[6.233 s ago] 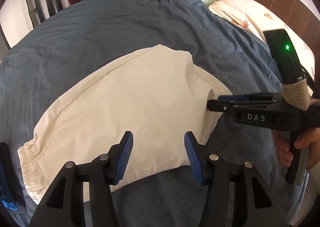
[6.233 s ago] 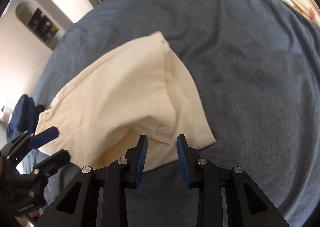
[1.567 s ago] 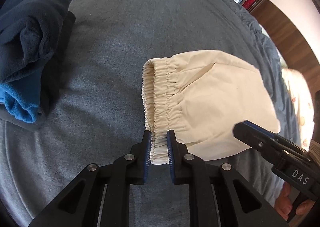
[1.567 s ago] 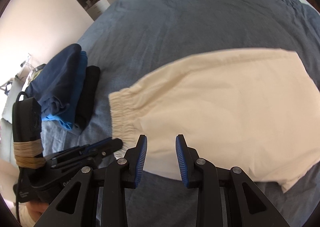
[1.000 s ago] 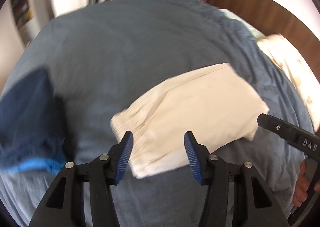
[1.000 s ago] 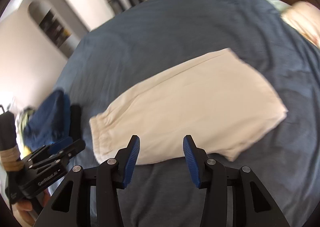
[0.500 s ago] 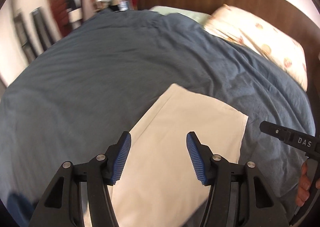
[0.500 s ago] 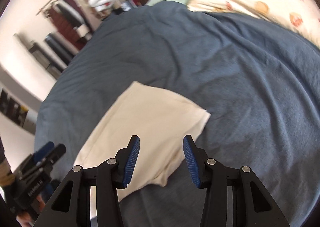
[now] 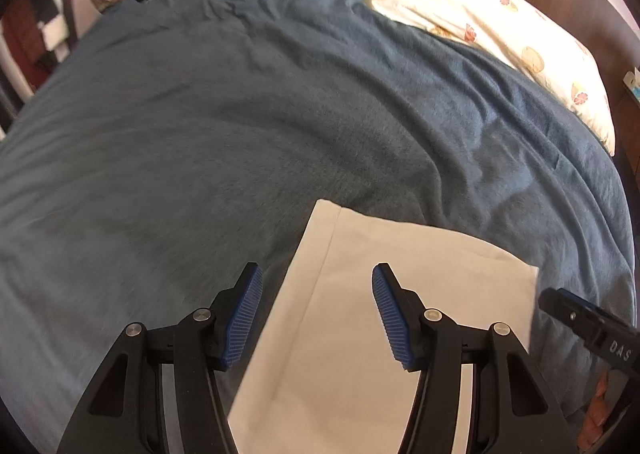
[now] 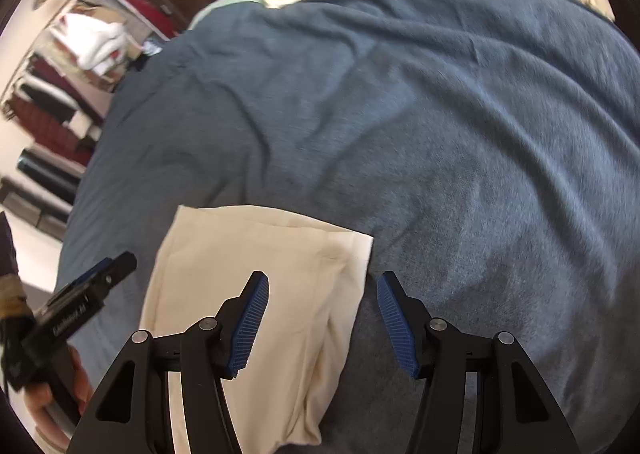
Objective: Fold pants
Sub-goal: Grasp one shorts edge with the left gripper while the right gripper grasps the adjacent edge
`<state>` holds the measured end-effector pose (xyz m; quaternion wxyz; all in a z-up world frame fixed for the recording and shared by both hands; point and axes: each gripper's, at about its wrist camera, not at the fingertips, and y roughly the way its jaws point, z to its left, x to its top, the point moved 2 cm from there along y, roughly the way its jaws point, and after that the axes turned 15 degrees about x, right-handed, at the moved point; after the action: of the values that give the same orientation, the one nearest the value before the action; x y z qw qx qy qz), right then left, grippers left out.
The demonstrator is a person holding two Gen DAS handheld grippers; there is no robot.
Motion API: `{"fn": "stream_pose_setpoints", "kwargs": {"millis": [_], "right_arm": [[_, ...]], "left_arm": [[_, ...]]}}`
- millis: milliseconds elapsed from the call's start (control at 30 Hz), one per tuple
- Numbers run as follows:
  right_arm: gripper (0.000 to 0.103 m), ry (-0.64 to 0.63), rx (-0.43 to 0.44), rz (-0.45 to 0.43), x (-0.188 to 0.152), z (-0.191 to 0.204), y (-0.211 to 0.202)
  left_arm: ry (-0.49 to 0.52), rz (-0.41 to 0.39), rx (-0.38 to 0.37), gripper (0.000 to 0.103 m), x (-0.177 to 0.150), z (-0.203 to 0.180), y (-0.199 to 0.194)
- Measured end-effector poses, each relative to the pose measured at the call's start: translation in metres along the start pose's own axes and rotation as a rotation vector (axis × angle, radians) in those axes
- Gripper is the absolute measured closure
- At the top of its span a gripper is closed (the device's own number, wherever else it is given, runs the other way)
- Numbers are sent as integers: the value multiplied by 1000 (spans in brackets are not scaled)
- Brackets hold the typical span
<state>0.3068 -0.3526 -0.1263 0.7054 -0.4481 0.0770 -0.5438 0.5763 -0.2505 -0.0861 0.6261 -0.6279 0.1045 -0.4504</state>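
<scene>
Both wrist views angled steeply down, close over the bed, sharing cream pants (image 9: pixel 360 294), blue duvet (image 10: pixel 440 134)

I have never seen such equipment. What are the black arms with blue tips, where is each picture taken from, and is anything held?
These are two hand-held grippers, each carrying its own camera that looks along its fingers. One picture comes from the left gripper, the other from the right gripper. Folded cream pants lie on a blue-grey blanket, with a flowered pillow behind. Both grippers are open above the pants and hold nothing; the right one's jaws have just been opening.
</scene>
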Motion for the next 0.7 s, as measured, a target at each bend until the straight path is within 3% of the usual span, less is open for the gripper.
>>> {"fn": "stream_pose_setpoints", "kwargs": {"millis": [367, 533, 700], "right_arm": [[46, 43, -64, 16, 1, -11, 30], [46, 29, -77, 32, -2, -15, 38], [46, 19, -72, 45, -4, -19, 45]], "left_arm": [[52, 98, -117, 65, 20, -11, 61], [43, 153, -170, 64, 17, -14, 79], [62, 166, -159, 60, 13, -19, 90]]}}
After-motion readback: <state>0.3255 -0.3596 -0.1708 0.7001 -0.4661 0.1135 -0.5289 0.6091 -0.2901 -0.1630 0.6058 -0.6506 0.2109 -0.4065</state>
